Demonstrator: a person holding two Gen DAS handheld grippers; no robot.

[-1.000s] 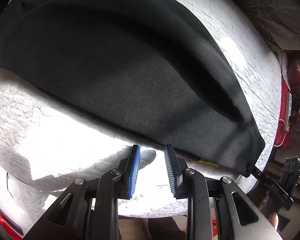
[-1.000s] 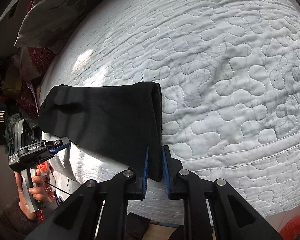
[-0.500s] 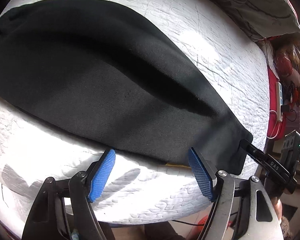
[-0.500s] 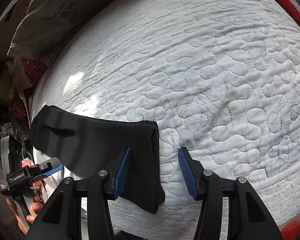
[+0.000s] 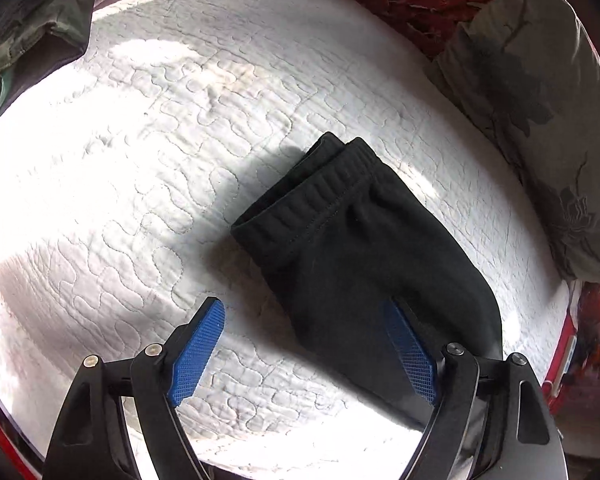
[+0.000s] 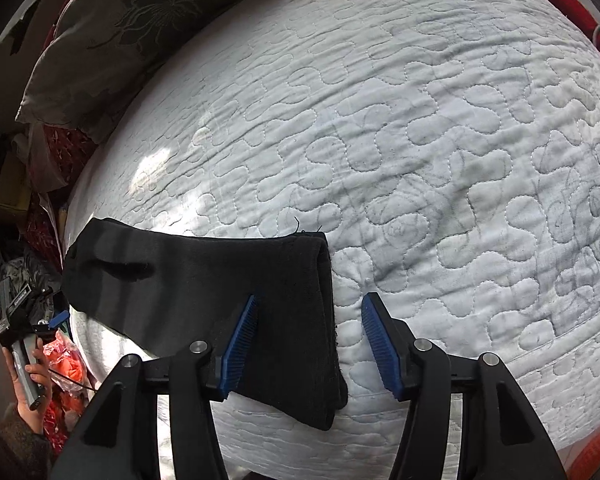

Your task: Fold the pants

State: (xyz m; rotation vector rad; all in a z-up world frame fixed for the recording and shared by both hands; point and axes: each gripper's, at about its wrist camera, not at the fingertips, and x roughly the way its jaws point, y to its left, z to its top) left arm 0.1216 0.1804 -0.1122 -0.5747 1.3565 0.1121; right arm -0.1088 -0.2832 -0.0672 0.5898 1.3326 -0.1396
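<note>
The black pants [image 5: 352, 252] lie folded on the white quilted bed [image 5: 148, 152]; the ribbed waistband end points to the far left in the left wrist view. My left gripper [image 5: 304, 344] is open and empty, its right finger over the pants' near edge. In the right wrist view the folded pants [image 6: 220, 280] lie at the lower left, their folded edge at the right. My right gripper [image 6: 308, 340] is open and empty, straddling that edge just above it. The left gripper [image 6: 24, 316] shows at the far left in a hand.
A grey flowered pillow [image 5: 540, 92] lies at the right of the bed, also seen in the right wrist view [image 6: 140, 12]. Dark clothing [image 5: 32, 20] lies at the far left corner. Red and orange clutter [image 6: 64, 364] sits beside the bed.
Both grippers opened and let go of the pants. The left gripper pulled back and turned, so the waistband end now shows. The right gripper rose slightly.
</note>
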